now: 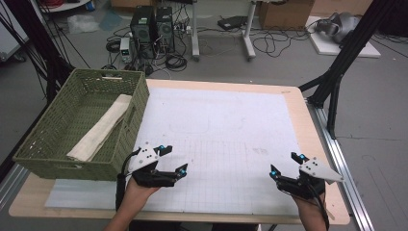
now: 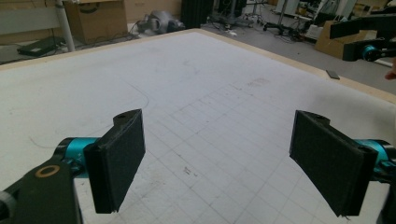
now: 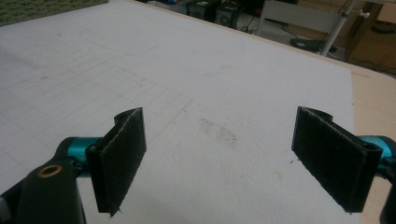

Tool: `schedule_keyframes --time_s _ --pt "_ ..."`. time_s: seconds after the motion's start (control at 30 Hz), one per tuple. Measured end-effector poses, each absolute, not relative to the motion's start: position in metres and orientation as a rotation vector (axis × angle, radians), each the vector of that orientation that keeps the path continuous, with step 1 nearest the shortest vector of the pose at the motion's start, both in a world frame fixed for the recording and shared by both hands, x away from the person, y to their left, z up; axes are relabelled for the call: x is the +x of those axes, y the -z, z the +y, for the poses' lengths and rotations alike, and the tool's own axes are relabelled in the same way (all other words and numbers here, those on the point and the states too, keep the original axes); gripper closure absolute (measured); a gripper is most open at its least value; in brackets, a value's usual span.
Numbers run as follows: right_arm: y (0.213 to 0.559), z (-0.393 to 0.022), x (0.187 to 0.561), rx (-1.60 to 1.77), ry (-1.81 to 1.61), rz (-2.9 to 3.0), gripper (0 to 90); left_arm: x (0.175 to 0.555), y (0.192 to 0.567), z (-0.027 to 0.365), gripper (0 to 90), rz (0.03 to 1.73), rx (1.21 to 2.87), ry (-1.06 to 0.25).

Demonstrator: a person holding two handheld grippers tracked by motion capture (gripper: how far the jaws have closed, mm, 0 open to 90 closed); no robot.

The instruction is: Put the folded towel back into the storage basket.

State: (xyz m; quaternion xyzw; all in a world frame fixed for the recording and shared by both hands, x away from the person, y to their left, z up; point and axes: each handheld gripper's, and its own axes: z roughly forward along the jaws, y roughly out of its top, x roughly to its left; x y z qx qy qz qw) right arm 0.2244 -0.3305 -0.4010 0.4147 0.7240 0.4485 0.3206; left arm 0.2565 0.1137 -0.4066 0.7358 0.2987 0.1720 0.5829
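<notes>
Currently, status by item:

Left tool [image 1: 174, 160]: held in the person's left hand [image 1: 137, 190] at 7 o'clock on the bench, jaws spread wide, nothing between them. Its pads [image 2: 116, 163] stand well apart above the gridded mat in the left gripper view.

Right tool [image 1: 285, 165]: held in the person's right hand [image 1: 308, 202] at 5 o'clock on the bench, jaws spread wide and empty. Its pads [image 3: 119, 156] sit well apart over a faint dark smudge [image 3: 219, 130] on the mat.

Basket [image 1: 33, 144]: green woven type, rectangular, at 9 to 10 o'clock on the bench, overhanging the left edge. Its near right corner is just beside the left tool.

Folded cloth [image 1: 101, 127]: beige, lying lengthwise on the basket floor, near its right wall; apart from both tools.

Mat [image 1: 226, 125]: white, faint grid lines, covers most of the bench top.

Bench [image 1: 312, 144]: light wood edge visible around the mat.

Floor, 12 o'clock: two computer towers [image 1: 153, 26] with loose cables.
</notes>
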Motion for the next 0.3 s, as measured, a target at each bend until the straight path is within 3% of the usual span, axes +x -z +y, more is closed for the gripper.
schedule_keyframes --time_s 0.3 --pt "0.4022 -0.3315 0.2259 1.082 -1.177 1.899 16.3 0.2583 0.4084 0.1144 18.5 0.711 1.723 -0.398"
